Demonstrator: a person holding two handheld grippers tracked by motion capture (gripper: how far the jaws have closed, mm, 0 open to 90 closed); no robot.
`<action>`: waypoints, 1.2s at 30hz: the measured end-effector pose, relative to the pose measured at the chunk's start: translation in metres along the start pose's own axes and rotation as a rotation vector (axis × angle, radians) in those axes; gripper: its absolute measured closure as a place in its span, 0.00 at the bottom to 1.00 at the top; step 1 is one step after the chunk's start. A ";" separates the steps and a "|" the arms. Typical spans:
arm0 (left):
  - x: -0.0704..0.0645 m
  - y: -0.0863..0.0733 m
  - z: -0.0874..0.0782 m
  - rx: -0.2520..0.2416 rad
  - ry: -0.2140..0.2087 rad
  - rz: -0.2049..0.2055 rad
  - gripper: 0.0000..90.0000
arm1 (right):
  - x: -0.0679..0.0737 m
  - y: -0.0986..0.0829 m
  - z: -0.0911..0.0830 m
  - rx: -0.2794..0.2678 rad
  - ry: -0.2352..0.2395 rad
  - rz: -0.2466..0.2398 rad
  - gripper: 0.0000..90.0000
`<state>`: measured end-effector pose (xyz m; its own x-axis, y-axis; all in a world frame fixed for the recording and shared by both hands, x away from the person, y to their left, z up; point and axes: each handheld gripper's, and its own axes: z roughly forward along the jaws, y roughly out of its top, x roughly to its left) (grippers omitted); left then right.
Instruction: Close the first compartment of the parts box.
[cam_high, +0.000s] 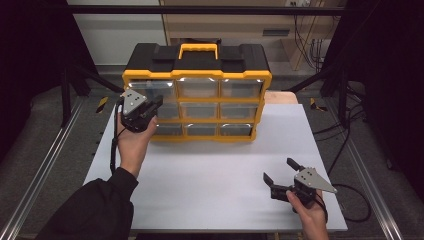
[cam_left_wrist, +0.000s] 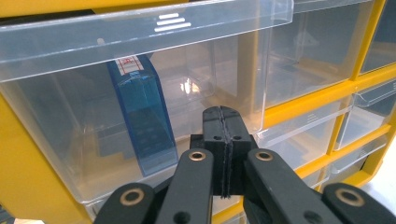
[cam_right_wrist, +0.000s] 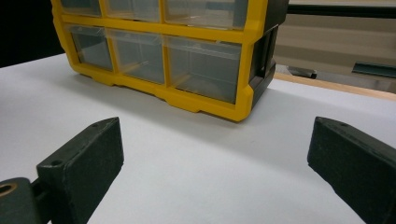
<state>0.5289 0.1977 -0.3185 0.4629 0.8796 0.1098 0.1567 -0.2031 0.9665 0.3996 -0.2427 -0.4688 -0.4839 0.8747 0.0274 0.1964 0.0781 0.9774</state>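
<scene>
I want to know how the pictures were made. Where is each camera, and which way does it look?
High view: above the table, looking forward and down at the yellow drawer cabinet; both forearms and hands show.
Left gripper view: rides the left tool, jaws together, facing a clear drawer with a blue item inside.
Right gripper view: rides the right tool, low over the table, jaws apart, facing the cabinet's lower drawers.
All views share the cabinet.

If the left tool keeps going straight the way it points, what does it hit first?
Most likely the clear front of the drawer holding a blue item; the shut left tool looks almost against it, though depth is unclear.
</scene>
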 end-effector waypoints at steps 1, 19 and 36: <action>0.000 0.000 0.000 -0.001 0.000 -0.002 1.00 | 0.000 0.000 0.000 0.000 0.000 0.000 0.04; 0.000 0.001 0.003 -0.001 0.008 0.009 1.00 | 0.000 0.000 0.000 0.001 0.000 -0.002 0.04; 0.000 0.002 0.006 -0.002 0.010 0.009 1.00 | -0.001 -0.001 -0.001 -0.001 -0.001 -0.006 0.04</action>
<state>0.5349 0.1950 -0.3183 0.4553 0.8821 0.1210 0.1506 -0.2102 0.9660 0.3991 -0.2438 -0.4691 -0.4841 0.8748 0.0216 0.1930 0.0826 0.9777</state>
